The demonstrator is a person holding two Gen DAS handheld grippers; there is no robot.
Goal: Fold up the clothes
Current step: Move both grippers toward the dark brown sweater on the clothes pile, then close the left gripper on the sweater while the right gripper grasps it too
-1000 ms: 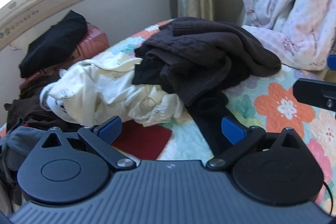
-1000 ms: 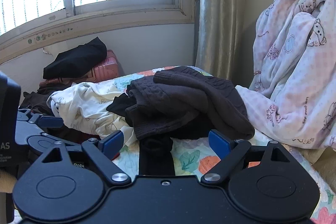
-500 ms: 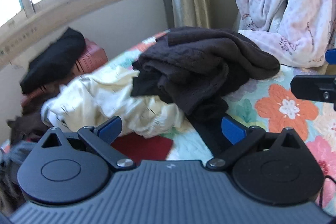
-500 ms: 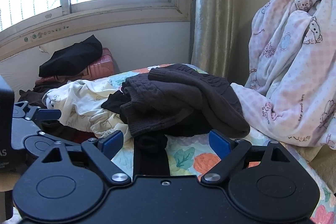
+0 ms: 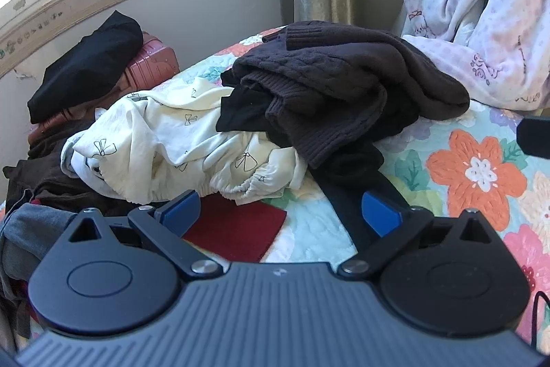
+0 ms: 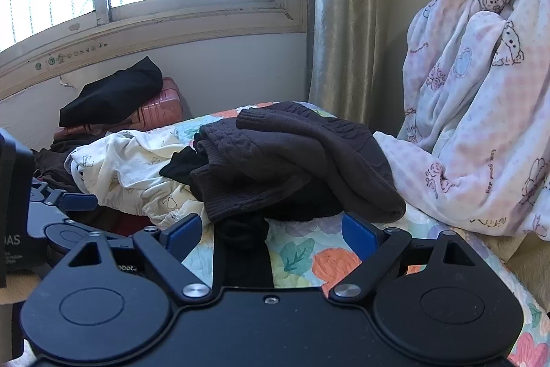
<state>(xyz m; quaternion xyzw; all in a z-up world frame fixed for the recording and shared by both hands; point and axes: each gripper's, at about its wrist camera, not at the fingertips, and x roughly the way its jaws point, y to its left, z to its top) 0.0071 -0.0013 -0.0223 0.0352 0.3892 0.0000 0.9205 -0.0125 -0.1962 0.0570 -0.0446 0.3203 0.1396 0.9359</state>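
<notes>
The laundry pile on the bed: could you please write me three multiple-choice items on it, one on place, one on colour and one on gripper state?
1. Where does the dark brown knit sweater lie?
A. Folded on the windowsill
B. Heaped on the floral quilt, partly over the cream garment
C. Hanging from the curtain

2. What colour is the flat cloth in front of the cream garment?
A. Dark red
B. Yellow
C. Light blue

3. How does the left gripper stand?
A. Shut on the sweater
B. Shut on the cream garment
C. Open, holding nothing

Answers:
1 B: the sweater sits bunched on the quilt, its edge overlapping the cream garment.
2 A: the cloth shows dark red between the blue pads.
3 C: the pads stand wide apart with only bedding between them; the right gripper is likewise open.
</notes>
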